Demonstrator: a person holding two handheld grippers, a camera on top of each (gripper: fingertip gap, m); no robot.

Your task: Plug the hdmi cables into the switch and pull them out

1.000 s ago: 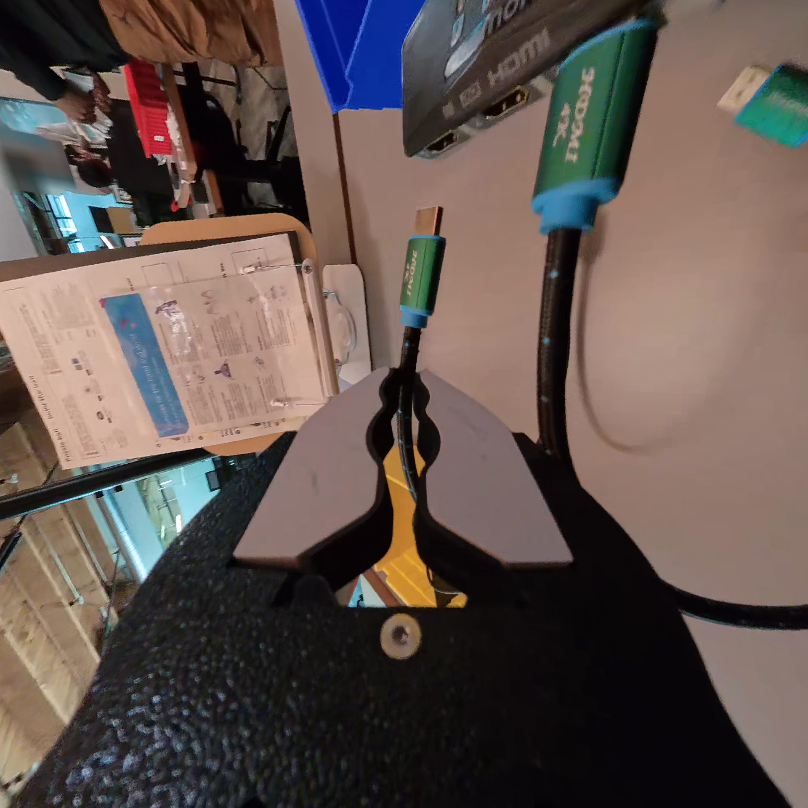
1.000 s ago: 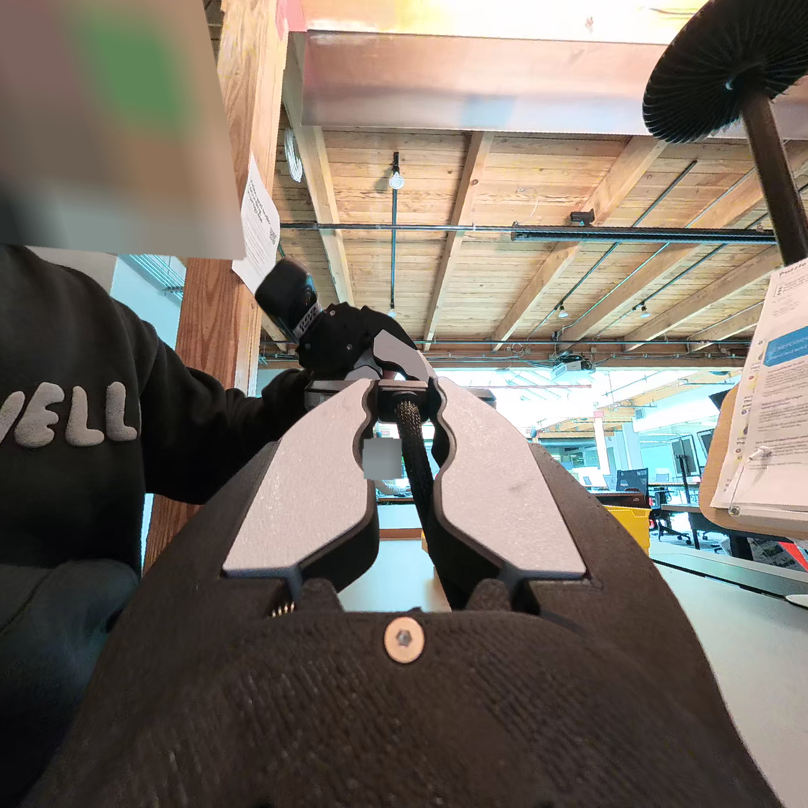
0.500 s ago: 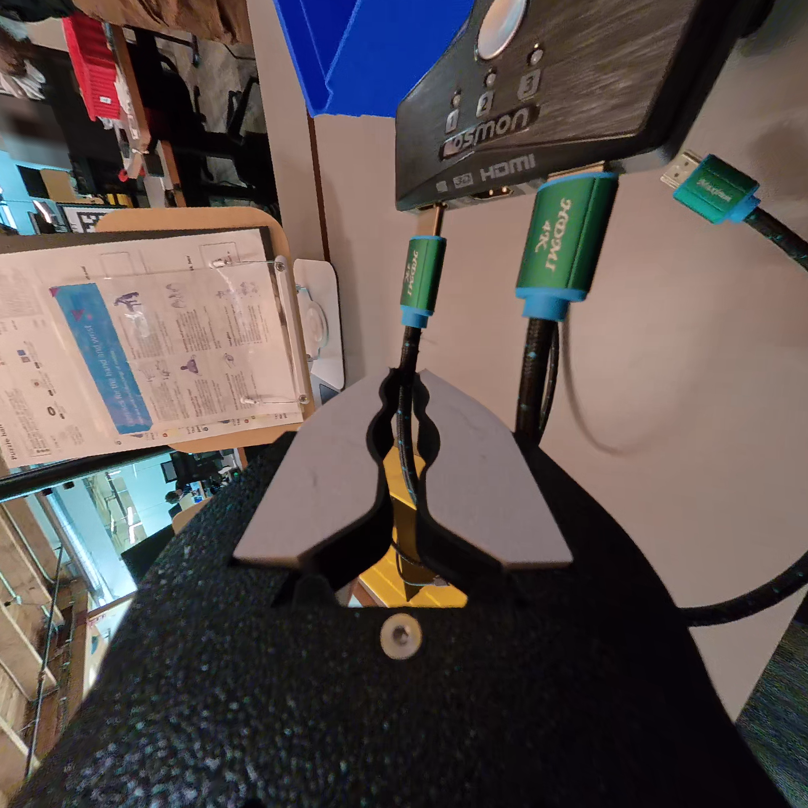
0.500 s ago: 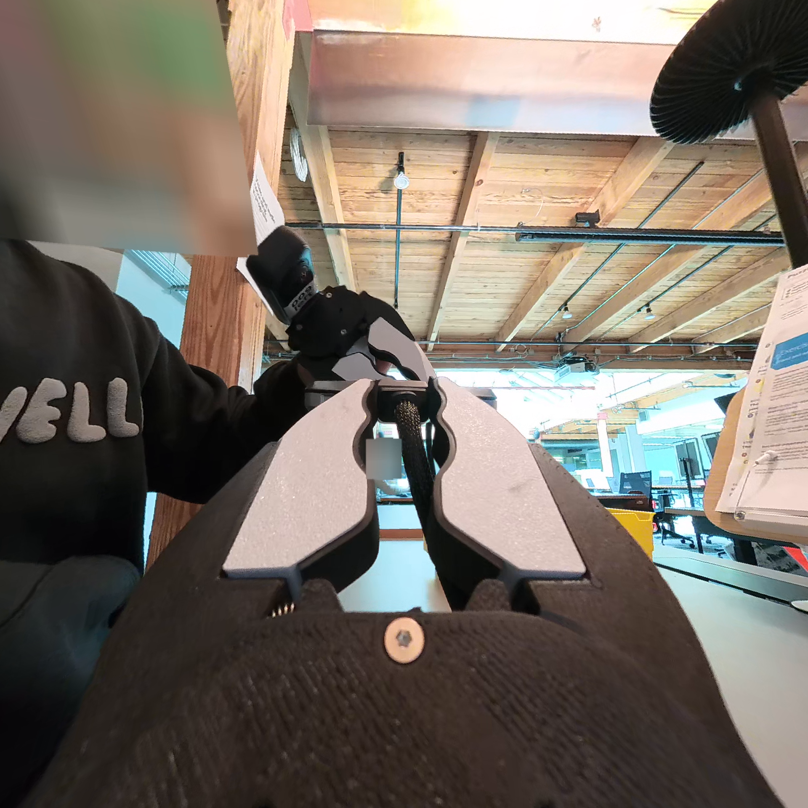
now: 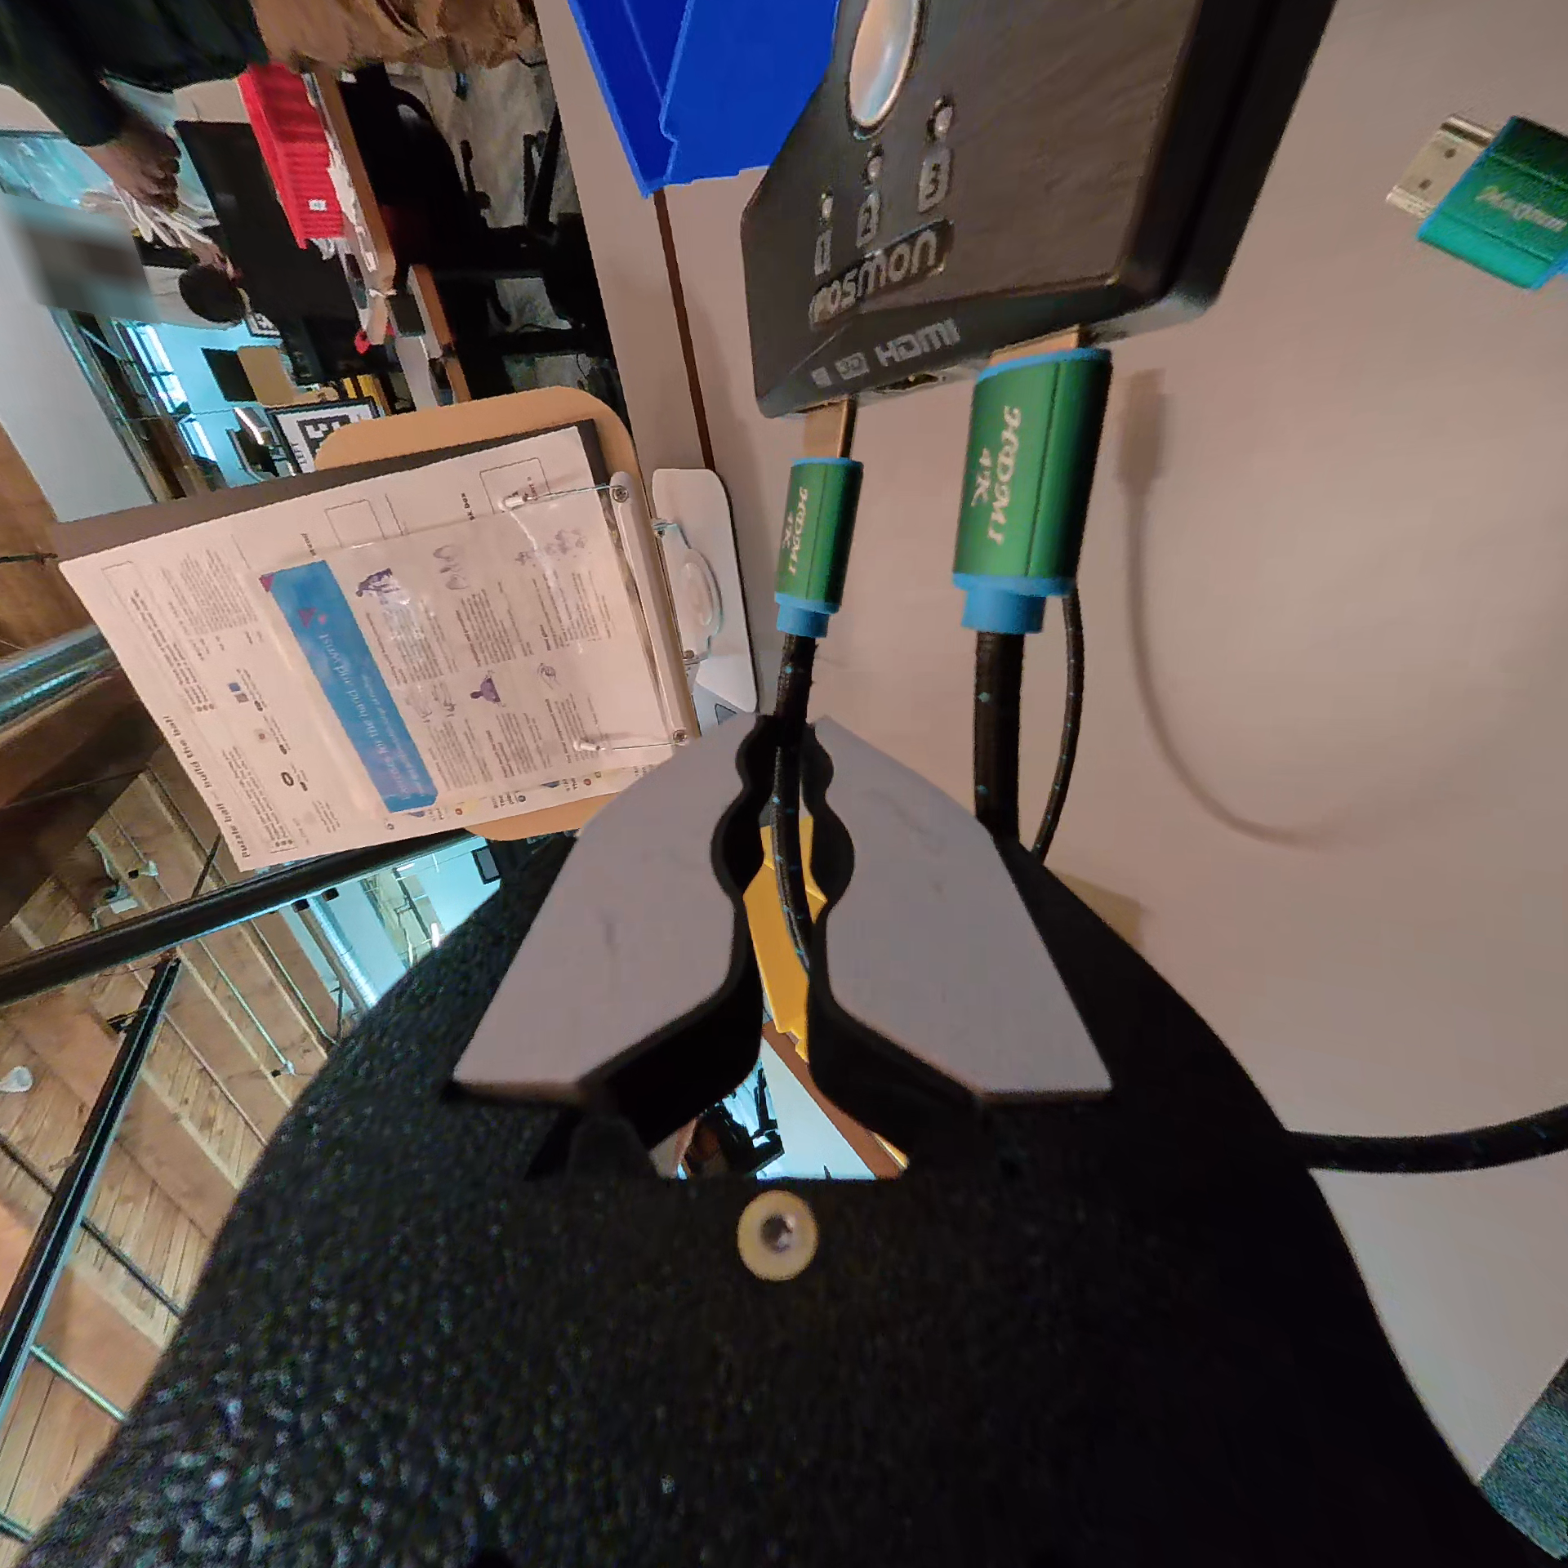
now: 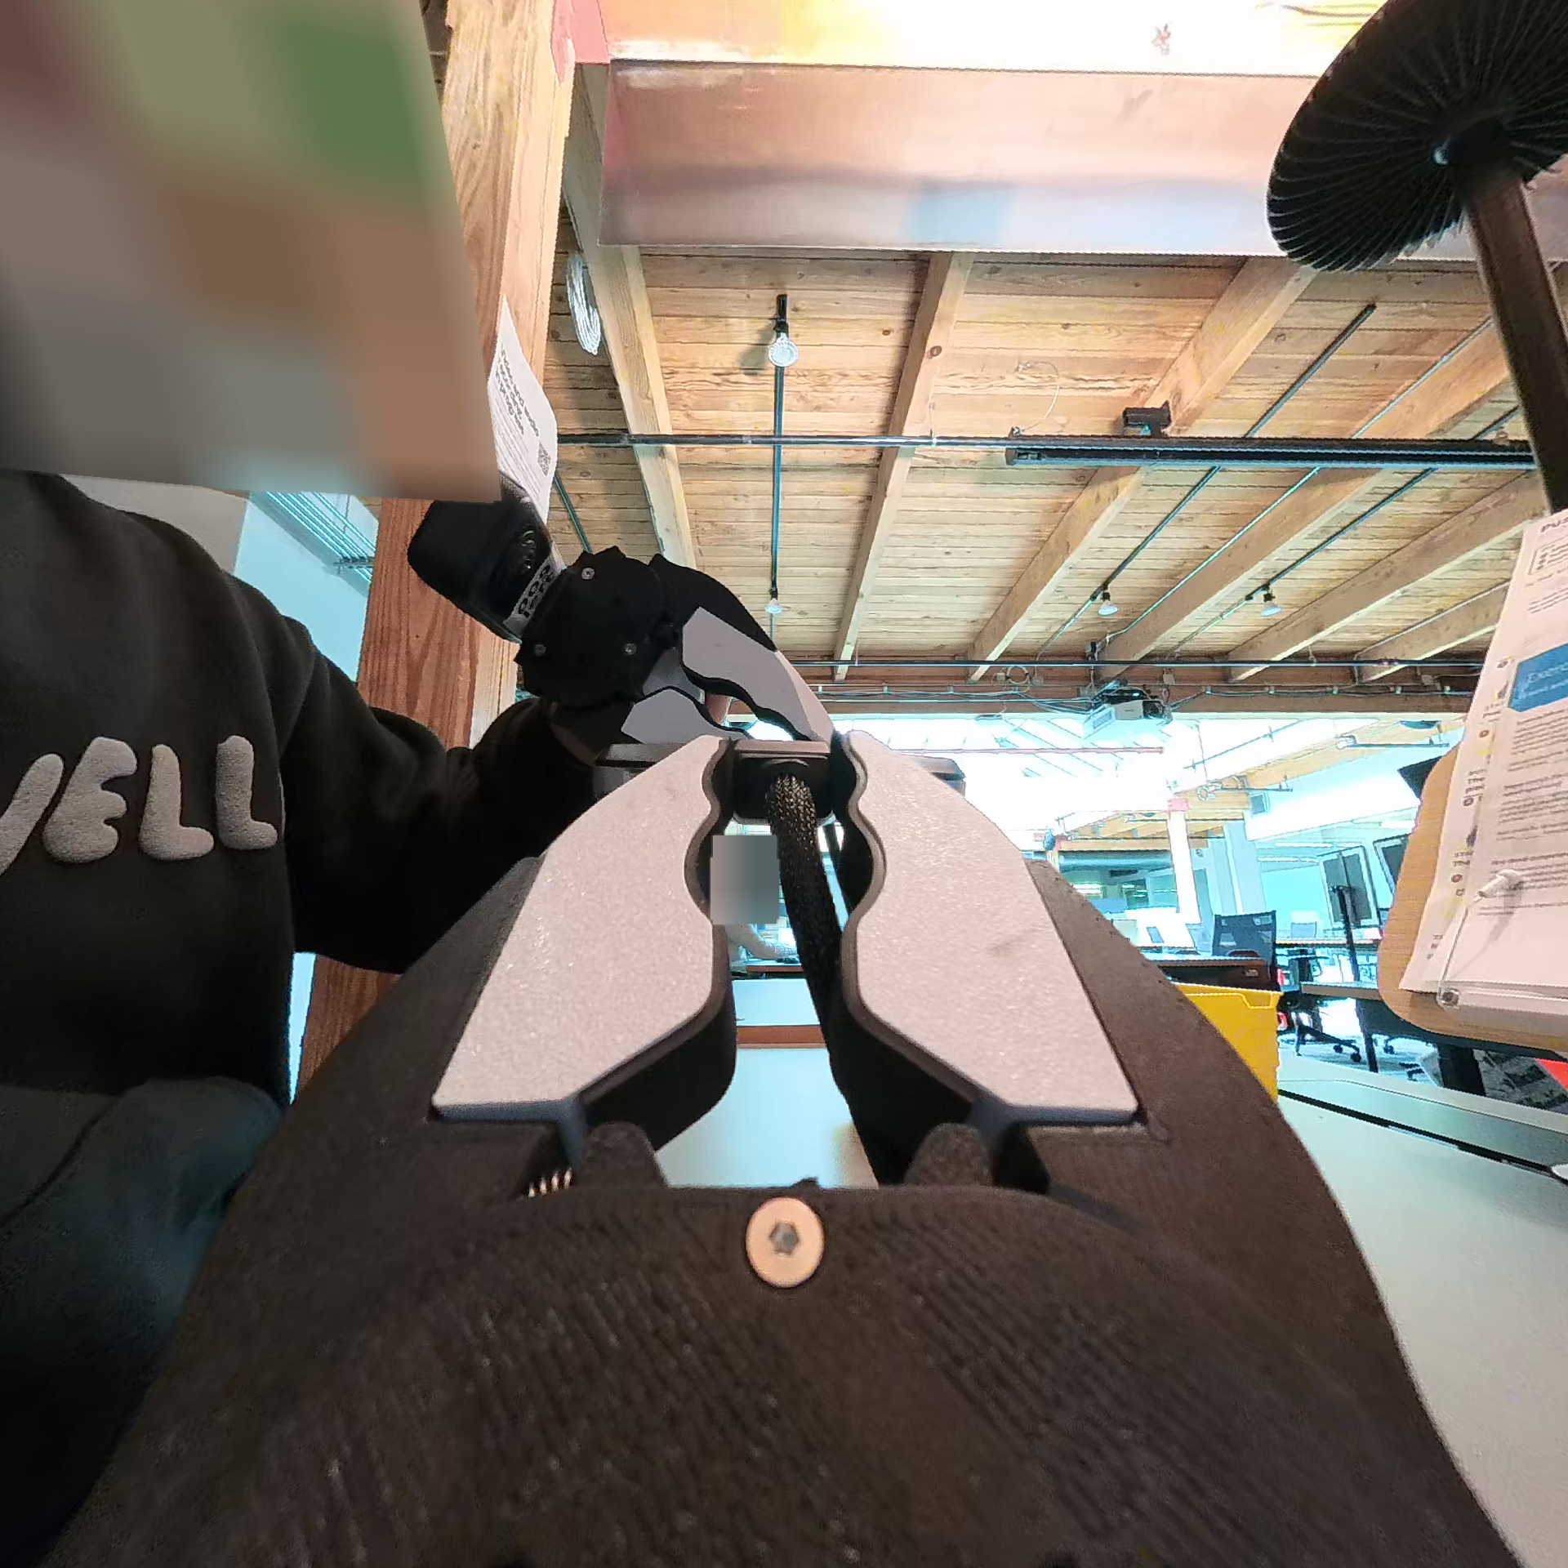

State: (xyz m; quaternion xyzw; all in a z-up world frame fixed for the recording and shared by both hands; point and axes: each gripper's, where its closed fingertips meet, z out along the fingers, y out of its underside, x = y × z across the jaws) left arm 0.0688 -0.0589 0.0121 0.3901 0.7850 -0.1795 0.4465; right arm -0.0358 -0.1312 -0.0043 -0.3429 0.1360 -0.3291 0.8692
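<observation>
In the left wrist view my left gripper (image 5: pixel 785 731) is shut on the black braided cable (image 5: pixel 787 836) of a green HDMI plug (image 5: pixel 813 543). The plug's metal tip (image 5: pixel 827 431) sits in the left port of the black switch (image 5: pixel 1001 187). A second green plug (image 5: pixel 1027 484) is seated in a port to its right. A third green plug (image 5: pixel 1498 212) lies loose on the table at the upper right. In the right wrist view my right gripper (image 6: pixel 781 747) is shut on another black braided cable (image 6: pixel 798 857) just behind its black connector (image 6: pixel 776 759). The left gripper (image 6: pixel 679 670) shows beyond it.
A stand with printed sheets (image 5: pixel 407 645) and a blue bin (image 5: pixel 704 85) are left of the switch. A person in a dark sweatshirt (image 6: pixel 127 764) is at the left of the right wrist view, a black disc on a post (image 6: pixel 1425 144) at the upper right.
My left gripper has carried the green plug up to the switch; its tip was clear of the switch one second ago and now sits in the left port. The right gripper has held still.
</observation>
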